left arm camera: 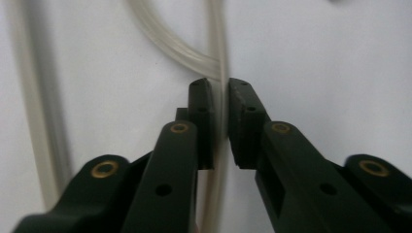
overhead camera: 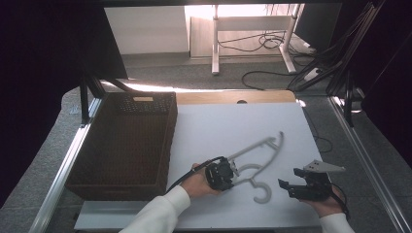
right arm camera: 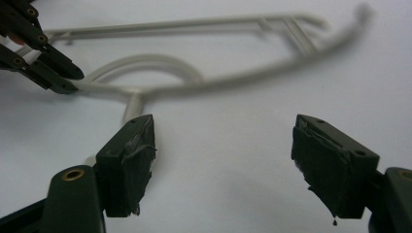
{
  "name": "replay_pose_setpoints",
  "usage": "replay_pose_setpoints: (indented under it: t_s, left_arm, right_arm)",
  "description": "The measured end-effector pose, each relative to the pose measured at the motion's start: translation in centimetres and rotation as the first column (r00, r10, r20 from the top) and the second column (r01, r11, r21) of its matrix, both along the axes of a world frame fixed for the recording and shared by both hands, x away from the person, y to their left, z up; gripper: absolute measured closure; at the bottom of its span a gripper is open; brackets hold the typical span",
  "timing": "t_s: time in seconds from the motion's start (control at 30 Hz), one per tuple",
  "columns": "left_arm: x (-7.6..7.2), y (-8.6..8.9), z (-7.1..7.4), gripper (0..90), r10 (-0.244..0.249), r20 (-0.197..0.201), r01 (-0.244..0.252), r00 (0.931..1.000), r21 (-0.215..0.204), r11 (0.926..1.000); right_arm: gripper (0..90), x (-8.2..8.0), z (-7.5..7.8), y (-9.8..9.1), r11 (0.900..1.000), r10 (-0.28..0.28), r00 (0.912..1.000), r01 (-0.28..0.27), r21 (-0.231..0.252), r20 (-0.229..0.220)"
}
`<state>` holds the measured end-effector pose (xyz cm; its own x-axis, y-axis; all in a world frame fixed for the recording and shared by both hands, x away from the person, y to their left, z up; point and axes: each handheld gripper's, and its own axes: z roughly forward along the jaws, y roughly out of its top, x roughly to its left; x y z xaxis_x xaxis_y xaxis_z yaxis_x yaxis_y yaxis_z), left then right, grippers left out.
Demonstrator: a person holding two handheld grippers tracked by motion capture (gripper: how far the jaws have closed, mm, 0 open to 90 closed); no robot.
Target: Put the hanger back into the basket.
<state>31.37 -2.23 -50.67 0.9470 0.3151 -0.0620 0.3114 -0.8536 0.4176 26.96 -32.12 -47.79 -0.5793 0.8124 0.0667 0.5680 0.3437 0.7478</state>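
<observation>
Hanger [overhead camera: 265, 155], white plastic, lies flat on the white tabletop [overhead camera: 233, 126] towards its near right part, its hook [overhead camera: 262, 193] curling towards the near edge and its long arm reaching away towards the far right.

Going by size: the tabletop is a white board with a strip of bare wood along its far edge. On its left side sits a dark brown woven basket [overhead camera: 124, 145], long and rectangular, running from the far left corner almost to the near edge; its right wall is near the hanger but not touching it.

My left gripper [overhead camera: 232, 171] sits just right of the basket's near corner, at the hanger's left end. In the left gripper view its jaws are nearly together, squeezed on a thin bar of the hanger [left arm camera: 221, 58] that runs up between them.

My right gripper [overhead camera: 286, 184] rests near the near right corner, just right of the hook and apart from it. Its jaws are spread wide with nothing between them; in the right gripper view [right arm camera: 226, 160] the hanger's neck [right arm camera: 131, 104] lies just beyond its left jaw.
</observation>
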Motion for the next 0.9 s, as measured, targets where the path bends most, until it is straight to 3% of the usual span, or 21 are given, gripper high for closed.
replay_pose_setpoints:
  t_s: [0.3,0.5,0.6,0.7,0.9]
  left_arm:
    - [0.2,0.1,0.1,81.9,0.007,-0.004,-0.007,1.0000,-0.010,0.9999]
    - [0.6,1.2,1.3,81.9,0.051,-0.044,-0.055,0.9977,-0.099,0.9936]
    - [0.8,2.1,2.4,82.0,0.064,-0.054,-0.072,0.9965,-0.164,0.9838]
    - [0.8,3.0,3.6,82.0,0.084,-0.059,-0.096,0.9947,-0.233,0.9678]
    - [0.6,4.7,5.9,82.0,0.122,-0.037,-0.127,0.9918,-0.327,0.9365]
  right_arm:
    - [24.8,-0.1,0.2,-0.3,0.9999,-0.015,0.9998,0.015,0.004,0.015]
    - [25.4,-0.1,0.3,-1.0,0.9980,-0.063,0.9977,0.063,0.008,0.024]
    - [25.5,-0.1,0.3,-1.6,0.9954,-0.094,0.9953,0.094,0.017,0.023]
    - [25.7,0.0,0.3,-1.9,0.9933,-0.115,0.9931,0.114,0.018,0.024]
    - [25.7,0.0,0.3,-1.9,0.9928,-0.119,0.9926,0.119,0.018,0.025]
